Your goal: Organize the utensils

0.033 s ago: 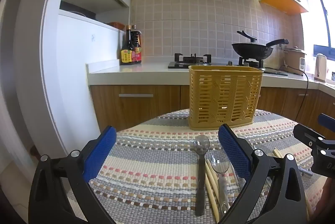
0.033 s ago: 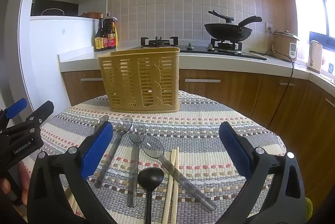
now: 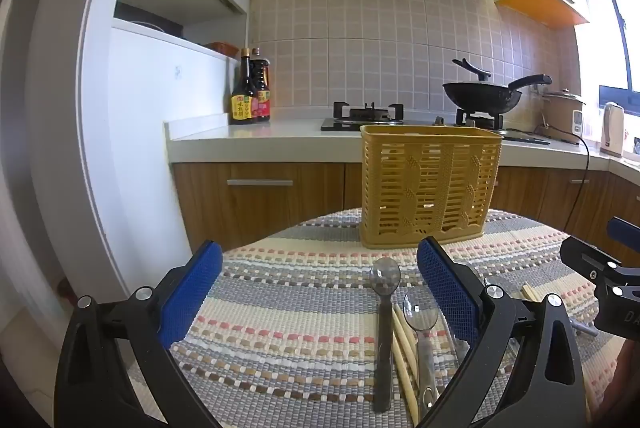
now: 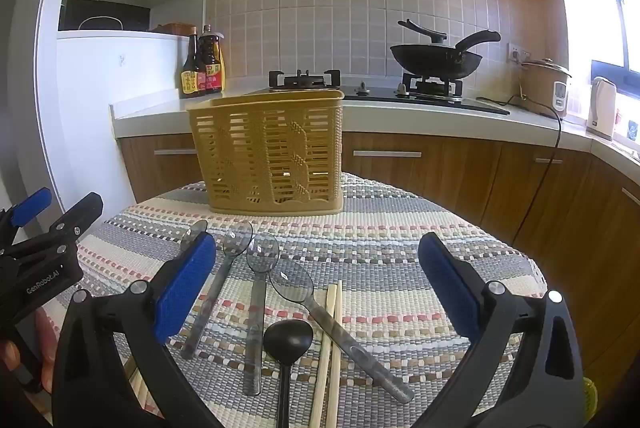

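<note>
A yellow slotted utensil basket (image 3: 430,184) (image 4: 270,152) stands upright at the far side of a round table with a striped woven mat (image 4: 380,252). Several clear grey spoons (image 4: 256,284) (image 3: 384,308), a black spoon (image 4: 286,344) and wooden chopsticks (image 4: 330,344) (image 3: 404,344) lie on the mat in front of it. My left gripper (image 3: 320,292) is open and empty, above the mat left of the spoons. My right gripper (image 4: 316,288) is open and empty, above the spoons and chopsticks. Each gripper shows at the edge of the other's view.
Behind the table runs a kitchen counter (image 3: 256,136) with sauce bottles (image 3: 250,92), a gas hob (image 4: 304,80), a black wok (image 4: 436,58), a rice cooker (image 4: 544,84) and a kettle (image 4: 602,108). Wooden cabinets stand below. A white wall unit (image 3: 132,132) is at the left.
</note>
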`<action>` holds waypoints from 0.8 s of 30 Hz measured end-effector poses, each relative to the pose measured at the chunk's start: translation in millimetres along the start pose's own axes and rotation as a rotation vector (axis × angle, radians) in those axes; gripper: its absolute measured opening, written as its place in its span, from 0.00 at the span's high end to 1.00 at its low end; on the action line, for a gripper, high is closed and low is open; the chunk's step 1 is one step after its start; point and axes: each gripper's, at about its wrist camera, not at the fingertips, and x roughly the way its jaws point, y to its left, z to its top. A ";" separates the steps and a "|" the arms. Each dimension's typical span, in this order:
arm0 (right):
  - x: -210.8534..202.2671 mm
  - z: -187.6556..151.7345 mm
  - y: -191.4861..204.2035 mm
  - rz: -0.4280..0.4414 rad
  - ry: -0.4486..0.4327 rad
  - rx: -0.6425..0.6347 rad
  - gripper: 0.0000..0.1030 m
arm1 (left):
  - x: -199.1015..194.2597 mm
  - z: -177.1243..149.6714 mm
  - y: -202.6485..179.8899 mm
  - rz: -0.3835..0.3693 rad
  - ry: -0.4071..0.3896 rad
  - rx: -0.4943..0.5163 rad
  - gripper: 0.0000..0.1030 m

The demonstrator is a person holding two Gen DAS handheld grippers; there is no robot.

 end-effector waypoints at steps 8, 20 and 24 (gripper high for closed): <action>0.1 -0.4 -0.2 0.001 -0.003 -0.003 0.06 | -2.1 0.1 -0.4 0.000 0.001 -0.002 0.08; 0.3 0.6 -0.8 0.001 0.003 -0.005 0.06 | -5.0 0.6 -0.9 0.000 0.005 -0.003 0.08; 1.7 -1.9 -1.3 0.001 0.002 -0.006 0.06 | -7.4 2.9 0.1 -0.001 0.005 -0.003 0.08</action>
